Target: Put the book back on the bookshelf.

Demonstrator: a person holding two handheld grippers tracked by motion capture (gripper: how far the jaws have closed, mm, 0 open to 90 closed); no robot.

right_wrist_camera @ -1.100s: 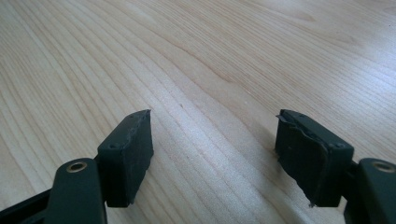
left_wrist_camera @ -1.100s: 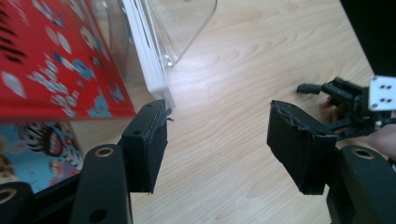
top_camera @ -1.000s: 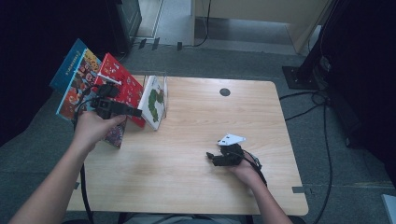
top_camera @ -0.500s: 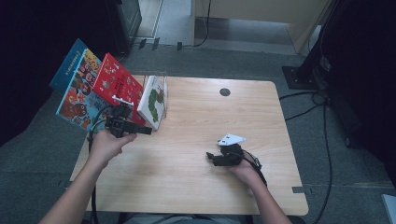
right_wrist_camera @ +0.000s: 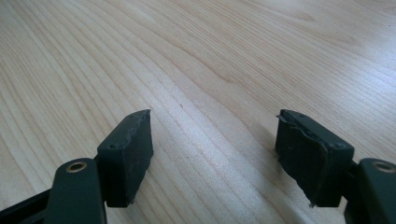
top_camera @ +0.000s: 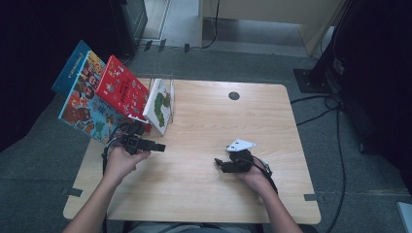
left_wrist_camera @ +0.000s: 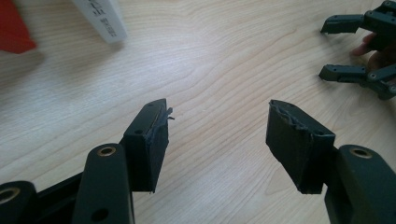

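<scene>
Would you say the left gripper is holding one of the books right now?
No, the left gripper is open with bare table between its jaws.

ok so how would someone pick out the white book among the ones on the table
Start at the wooden table and go to its far left corner, where picture books lean in a row. The white book is rightmost, with a green caterpillar cover; its neighbour is red.

No lettering can be read. The spine of the white picture book [left_wrist_camera: 100,19] carries small dark print, too blurred to make out, and the cover titles of the red book [top_camera: 122,90] and the blue book [top_camera: 80,99] are too small.
</scene>
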